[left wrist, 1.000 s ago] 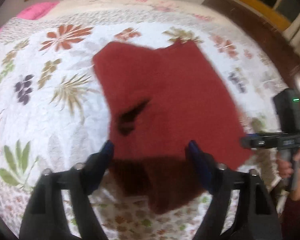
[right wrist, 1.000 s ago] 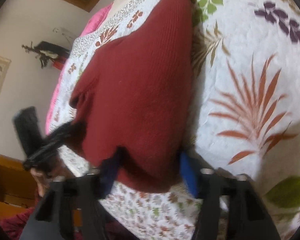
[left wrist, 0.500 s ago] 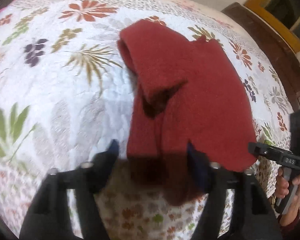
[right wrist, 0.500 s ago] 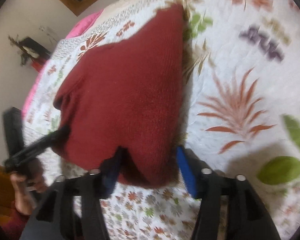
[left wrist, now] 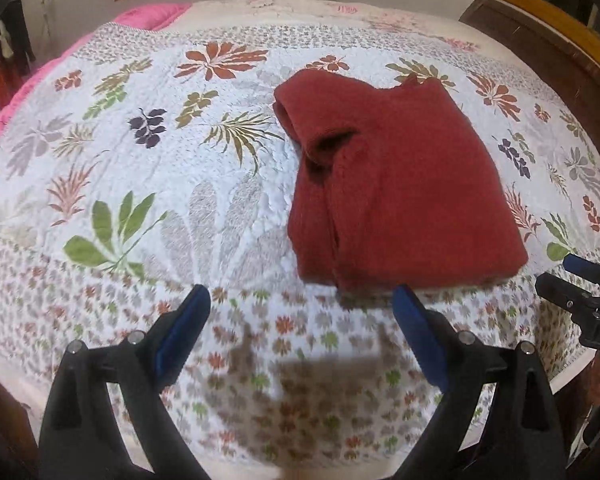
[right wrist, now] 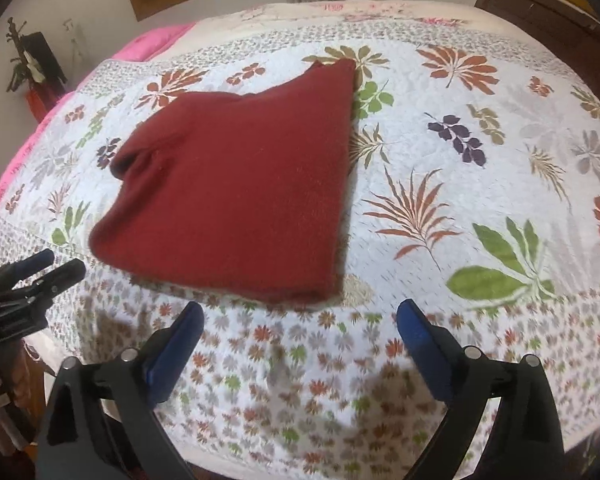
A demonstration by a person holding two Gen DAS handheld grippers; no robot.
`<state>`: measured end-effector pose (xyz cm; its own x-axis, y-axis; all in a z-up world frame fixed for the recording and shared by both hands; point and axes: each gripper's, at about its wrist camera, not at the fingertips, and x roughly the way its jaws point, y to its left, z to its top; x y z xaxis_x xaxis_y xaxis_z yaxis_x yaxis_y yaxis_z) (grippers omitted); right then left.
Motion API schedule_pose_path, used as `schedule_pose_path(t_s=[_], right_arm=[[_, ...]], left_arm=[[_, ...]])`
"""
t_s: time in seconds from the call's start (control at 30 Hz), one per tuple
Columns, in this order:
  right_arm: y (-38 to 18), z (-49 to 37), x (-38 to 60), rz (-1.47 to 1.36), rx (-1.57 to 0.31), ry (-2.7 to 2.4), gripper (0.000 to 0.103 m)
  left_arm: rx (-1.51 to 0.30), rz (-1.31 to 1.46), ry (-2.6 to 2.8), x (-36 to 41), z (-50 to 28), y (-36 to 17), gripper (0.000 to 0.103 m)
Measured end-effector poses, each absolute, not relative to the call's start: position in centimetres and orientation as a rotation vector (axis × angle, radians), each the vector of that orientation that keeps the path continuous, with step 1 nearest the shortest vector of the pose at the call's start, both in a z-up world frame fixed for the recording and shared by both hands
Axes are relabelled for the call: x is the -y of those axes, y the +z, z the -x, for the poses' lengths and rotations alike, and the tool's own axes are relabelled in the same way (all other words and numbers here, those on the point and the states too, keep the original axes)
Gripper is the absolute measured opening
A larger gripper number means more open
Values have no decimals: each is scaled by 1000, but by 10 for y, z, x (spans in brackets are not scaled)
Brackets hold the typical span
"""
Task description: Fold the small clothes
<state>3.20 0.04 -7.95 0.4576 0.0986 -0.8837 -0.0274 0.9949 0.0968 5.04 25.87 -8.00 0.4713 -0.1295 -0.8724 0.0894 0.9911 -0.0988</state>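
A dark red knitted garment (left wrist: 396, 184) lies folded flat on the floral bedspread (left wrist: 140, 184), its sleeve opening turned toward the left. In the right wrist view the same garment (right wrist: 236, 200) lies left of centre. My left gripper (left wrist: 302, 300) is open and empty, held back from the garment's near edge. Just short of that near hem, my right gripper (right wrist: 300, 316) is open with nothing between its fingers. Each gripper also shows at the edge of the other's view: the right one (left wrist: 572, 276) and the left one (right wrist: 40, 268).
The bedspread's near edge drops off just below the grippers. A dark wooden bed frame (left wrist: 548, 48) runs along the right. A pink blanket (left wrist: 148, 20) lies at the far left. A wall shelf (right wrist: 36, 68) stands beyond the bed.
Both grippers have let go of the garment's near edge and pulled back toward the bed's edge. The garment, lifted before, now lies folded flat on the bedspread.
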Motion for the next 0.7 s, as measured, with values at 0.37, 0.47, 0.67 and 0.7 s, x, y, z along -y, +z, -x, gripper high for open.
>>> schedule_pose_path(t_s=[0.37, 0.47, 0.67, 0.7], right_arm=[[-51, 1, -9, -62, -1047, 58, 97], [-48, 6, -11, -53, -1039, 52, 97], [-42, 14, -13, -51, -1024, 40, 97], [-41, 15, -13, -51, -1022, 38, 97]], left_arm=[[-1042, -15, -56, -260, -23, -57, 92], [-1023, -42, -29, -259, -17, -49, 92], [-991, -45, -31, -255, -6, -37, 92], [-985, -41, -35, -255, -4, -35, 92]])
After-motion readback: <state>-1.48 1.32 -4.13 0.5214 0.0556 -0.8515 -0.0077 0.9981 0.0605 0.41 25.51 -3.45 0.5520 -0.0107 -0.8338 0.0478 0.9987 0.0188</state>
